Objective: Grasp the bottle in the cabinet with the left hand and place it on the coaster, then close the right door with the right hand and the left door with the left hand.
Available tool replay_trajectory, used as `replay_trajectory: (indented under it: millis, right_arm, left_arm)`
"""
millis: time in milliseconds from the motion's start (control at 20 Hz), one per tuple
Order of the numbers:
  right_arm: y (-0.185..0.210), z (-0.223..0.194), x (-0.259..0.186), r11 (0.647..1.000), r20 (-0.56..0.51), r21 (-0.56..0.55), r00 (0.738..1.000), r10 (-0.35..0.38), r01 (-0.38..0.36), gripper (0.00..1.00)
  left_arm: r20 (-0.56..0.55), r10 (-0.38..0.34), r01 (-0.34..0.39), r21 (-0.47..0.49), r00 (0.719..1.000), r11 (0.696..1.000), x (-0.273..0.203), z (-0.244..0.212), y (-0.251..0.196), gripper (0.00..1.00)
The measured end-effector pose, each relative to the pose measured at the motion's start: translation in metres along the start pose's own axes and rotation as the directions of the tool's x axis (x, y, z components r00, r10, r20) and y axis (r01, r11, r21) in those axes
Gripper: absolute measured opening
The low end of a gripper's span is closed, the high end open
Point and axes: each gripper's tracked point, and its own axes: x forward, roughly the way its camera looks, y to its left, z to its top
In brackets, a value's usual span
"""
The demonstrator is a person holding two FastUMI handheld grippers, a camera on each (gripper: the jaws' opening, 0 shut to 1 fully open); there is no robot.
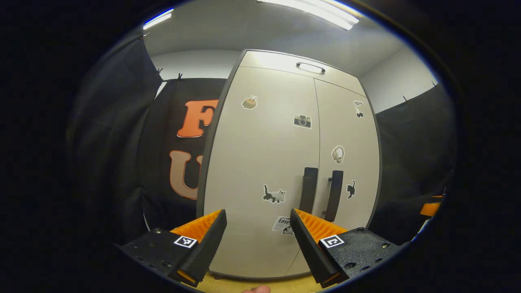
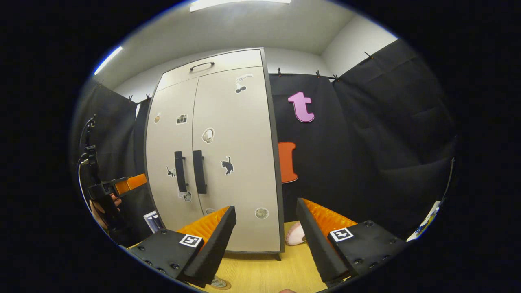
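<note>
A tall pale cabinet (image 1: 260, 162) with stickers stands on the wooden table, both doors shut, so its inside is hidden. Two dark vertical handles, the left (image 1: 308, 189) and the right (image 1: 334, 195), sit side by side at the door seam. My left gripper (image 1: 257, 219) is open in front of the left door, apart from it, with nothing between its fingers. My right gripper (image 2: 266, 211) is open too, facing the cabinet's (image 2: 228, 154) right edge. A small round disc (image 2: 220, 283), maybe the coaster, lies on the table by the right gripper's left finger.
In the right gripper view the left gripper (image 2: 128, 183) is held by a hand (image 2: 99, 213) at the far left. A pink and white object (image 2: 295, 236) lies on the yellow table (image 2: 264, 272) beside the cabinet's right side. Black cloth walls surround the booth.
</note>
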Motion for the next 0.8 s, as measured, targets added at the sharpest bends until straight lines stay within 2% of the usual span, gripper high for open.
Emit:
replay_trajectory:
  millis: [300,350,450,800]
  right_arm:
    - [0.022,-0.009,0.011,0.999,-0.009,0.002,0.998,0.054,-0.054,0.98]
    - [0.026,-0.010,0.012,0.998,-0.012,0.008,0.998,0.066,-0.066,0.98]
    - [0.032,-0.013,0.014,0.996,-0.016,0.016,0.996,0.085,-0.084,0.98]
    - [0.033,-0.016,0.017,0.996,-0.016,0.015,0.996,0.087,-0.087,0.98]
  left_arm:
    - [0.024,0.057,-0.056,-0.020,0.998,0.998,-0.049,0.003,0.025,0.95]
    - [0.024,0.062,-0.062,-0.026,0.998,0.998,-0.054,0.003,0.028,0.98]
    - [0.015,0.076,-0.075,-0.029,0.997,0.997,-0.064,0.001,0.035,0.95]
    - [0.010,0.124,-0.124,0.008,0.992,0.992,-0.078,-0.009,0.049,0.95]
